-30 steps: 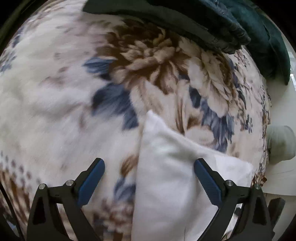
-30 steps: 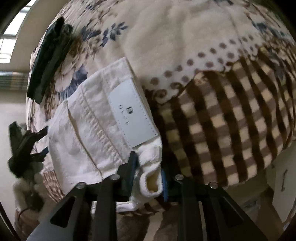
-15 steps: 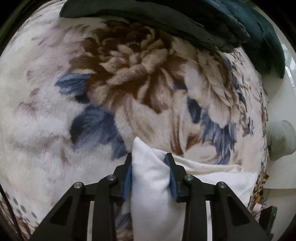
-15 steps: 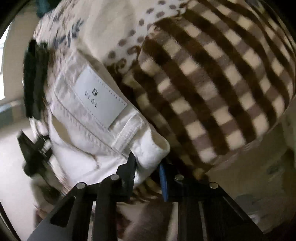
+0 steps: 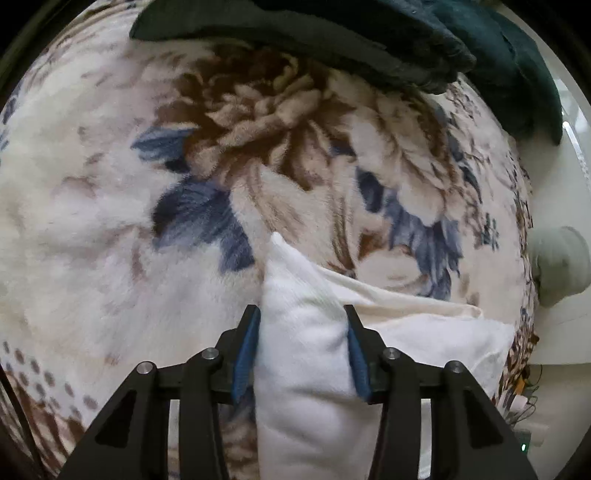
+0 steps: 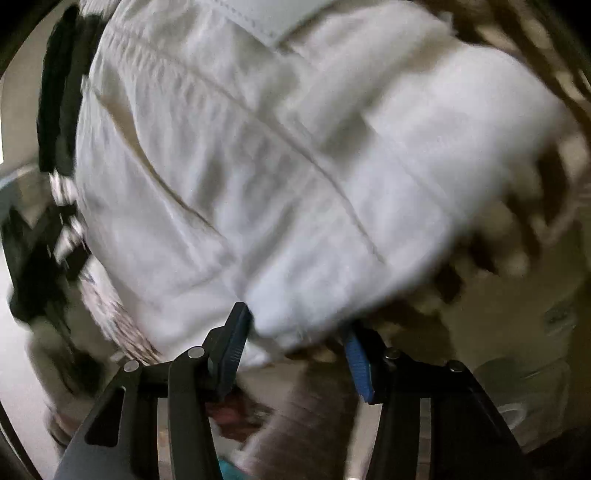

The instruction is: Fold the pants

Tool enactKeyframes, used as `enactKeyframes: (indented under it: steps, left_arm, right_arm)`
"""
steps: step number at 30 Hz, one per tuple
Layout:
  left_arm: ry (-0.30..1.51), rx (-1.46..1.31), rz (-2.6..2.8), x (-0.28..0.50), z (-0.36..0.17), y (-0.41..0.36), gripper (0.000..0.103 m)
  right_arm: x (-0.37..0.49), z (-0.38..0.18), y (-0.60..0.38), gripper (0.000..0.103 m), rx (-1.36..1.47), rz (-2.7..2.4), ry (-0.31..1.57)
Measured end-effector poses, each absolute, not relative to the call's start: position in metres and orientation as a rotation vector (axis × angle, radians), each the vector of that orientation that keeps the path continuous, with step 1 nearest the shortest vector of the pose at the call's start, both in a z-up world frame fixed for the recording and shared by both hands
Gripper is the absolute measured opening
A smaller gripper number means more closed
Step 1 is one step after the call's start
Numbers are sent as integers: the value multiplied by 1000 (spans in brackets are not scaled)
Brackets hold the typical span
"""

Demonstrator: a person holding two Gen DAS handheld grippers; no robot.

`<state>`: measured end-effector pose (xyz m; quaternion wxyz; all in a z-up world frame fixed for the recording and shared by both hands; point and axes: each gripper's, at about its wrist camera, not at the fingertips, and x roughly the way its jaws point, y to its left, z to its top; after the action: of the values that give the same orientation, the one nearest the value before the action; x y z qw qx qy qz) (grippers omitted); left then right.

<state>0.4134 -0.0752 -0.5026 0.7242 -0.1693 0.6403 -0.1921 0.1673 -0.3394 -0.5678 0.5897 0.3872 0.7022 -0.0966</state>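
The white pants [image 5: 303, 354] lie folded on a floral blanket [image 5: 110, 229]. In the left wrist view one folded corner stands up between the blue pads [image 5: 246, 350] of my left gripper [image 5: 301, 354]. The cloth fills the gap and touches both pads while the jaws are opening. In the right wrist view the pants [image 6: 258, 166] fill most of the blurred picture, seams and waistband showing. My right gripper [image 6: 295, 350] points down at their near edge. Its jaws are opening, and a rounded fold sits just at the fingertips [image 6: 236, 339], loose between them.
Dark green and black garments [image 5: 332, 33] are piled at the far edge of the blanket. A grey-green rounded object [image 5: 561, 269] sits beyond the right edge on a pale surface. Brown checked blanket [image 6: 546, 173] shows to the right of the pants.
The left jaws closed from wide onto the pants corner, then widened a little. The right gripper dropped close to the pants, and its jaws parted from the fold they pinched.
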Motion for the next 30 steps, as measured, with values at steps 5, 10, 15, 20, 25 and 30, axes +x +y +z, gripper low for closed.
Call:
enactKeyframes:
  steps: [5, 10, 15, 20, 25, 30]
  left_arm:
    - [1425, -399, -455, 413, -493, -72, 41]
    - [1399, -479, -481, 385, -470, -42, 49]
    - [1464, -500, -468, 341, -476, -32, 50]
    - [1506, -499, -445, 333, -507, -43, 52]
    - [1491, -482, -485, 325, -499, -36, 52]
    - [1527, -467, -563, 283, -503, -38, 52]
  right_arm:
    - [158, -555, -331, 44, 850, -178, 1688]
    - [152, -542, -333, 56, 1084, -114, 1560]
    - [156, -578, -296, 52, 1136, -84, 1594]
    - [143, -593, -268, 45, 943, -138, 1717]
    - [138, -577, -260, 40, 959, -63, 1733]
    - [143, -555, -256, 41, 1040, -67, 1664]
